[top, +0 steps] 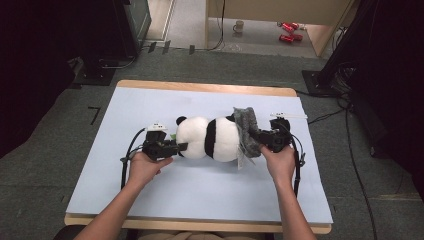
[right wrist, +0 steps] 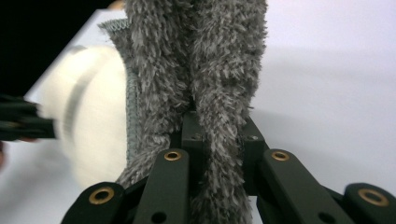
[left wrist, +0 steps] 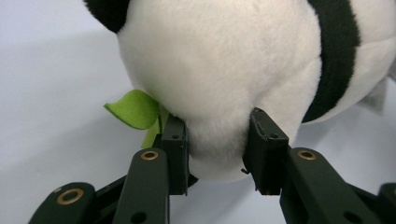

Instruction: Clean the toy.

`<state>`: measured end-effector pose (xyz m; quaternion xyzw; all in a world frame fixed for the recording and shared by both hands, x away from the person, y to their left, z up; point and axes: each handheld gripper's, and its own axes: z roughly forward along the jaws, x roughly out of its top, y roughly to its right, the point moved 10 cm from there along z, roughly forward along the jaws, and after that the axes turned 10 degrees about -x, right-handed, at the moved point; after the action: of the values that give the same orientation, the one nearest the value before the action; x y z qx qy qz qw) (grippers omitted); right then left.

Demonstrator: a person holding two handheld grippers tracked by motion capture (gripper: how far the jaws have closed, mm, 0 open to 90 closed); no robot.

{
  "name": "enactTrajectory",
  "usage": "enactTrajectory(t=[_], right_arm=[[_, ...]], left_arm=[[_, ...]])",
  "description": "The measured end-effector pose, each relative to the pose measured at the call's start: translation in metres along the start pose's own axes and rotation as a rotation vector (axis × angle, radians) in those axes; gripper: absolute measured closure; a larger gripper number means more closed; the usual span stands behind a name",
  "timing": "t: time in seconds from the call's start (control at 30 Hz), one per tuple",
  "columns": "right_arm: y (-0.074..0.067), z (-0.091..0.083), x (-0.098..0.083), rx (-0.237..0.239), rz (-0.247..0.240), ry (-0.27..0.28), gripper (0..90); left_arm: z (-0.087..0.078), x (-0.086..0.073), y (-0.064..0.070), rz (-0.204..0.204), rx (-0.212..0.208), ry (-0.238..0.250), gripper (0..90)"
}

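We are clamping the left tool (left wrist: 217, 154) on the plush panda (top: 210, 138), which is lying mid-surface (top: 150, 190), while the right tool (right wrist: 212, 140) is pinching the grey fuzzy cloth (top: 246, 129) at its far end. We are probably dressing the panda; next, drawing the cloth evenly over its body.

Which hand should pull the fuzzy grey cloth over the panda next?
Probably the right. The right gripper is already shut on the grey cloth at the panda's end, while the left gripper is busy pinching the panda's white fur.
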<state>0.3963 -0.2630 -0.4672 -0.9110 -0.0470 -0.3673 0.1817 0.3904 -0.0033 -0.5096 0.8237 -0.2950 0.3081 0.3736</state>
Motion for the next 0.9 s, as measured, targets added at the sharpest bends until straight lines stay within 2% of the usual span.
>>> enactTrajectory(t=[0.1,0.17,0.23,0.37,0.5,0.6,0.7,0.77,0.83,0.9], right_arm=[[0.008,-0.001,-0.001,-0.004,0.025,-0.009,78.8],[0.006,-0.007,0.003,0.016,0.038,0.009,78.8],[0.001,-0.015,0.009,0.021,0.023,0.028,78.8],[-0.02,-0.03,0.018,0.056,-0.01,0.055,78.7],[-0.046,-0.039,0.018,0.09,-0.072,0.058,78.3],[-0.064,-0.036,0.011,0.119,-0.105,0.028,78.2],[-0.072,-0.026,0.001,0.121,-0.132,-0.019,78.1],[-0.072,-0.018,-0.004,0.117,-0.137,-0.028,78.2],[-0.069,-0.015,-0.004,0.116,-0.132,-0.019,78.2],[-0.066,-0.015,-0.002,0.101,-0.133,-0.008,78.2]], left_arm=[[0.0,0.001,-0.003,-0.001,-0.013,0.003,64.0],[-0.001,0.002,-0.003,0.005,-0.016,0.005,63.9],[-0.001,0.002,-0.003,0.016,-0.015,0.003,63.9],[-0.002,0.003,-0.001,0.037,-0.02,0.0,63.9],[-0.004,0.003,0.0,0.037,-0.033,-0.005,63.7],[-0.008,0.006,0.001,0.056,-0.034,0.005,63.4],[-0.008,0.005,0.001,0.064,-0.033,-0.004,63.0],[-0.008,0.004,-0.001,0.074,-0.025,-0.009,61.0],[-0.008,0.004,-0.001,0.079,-0.041,-0.003,53.5],[-0.009,0.004,0.0,0.127,-0.032,-0.002,44.9]])
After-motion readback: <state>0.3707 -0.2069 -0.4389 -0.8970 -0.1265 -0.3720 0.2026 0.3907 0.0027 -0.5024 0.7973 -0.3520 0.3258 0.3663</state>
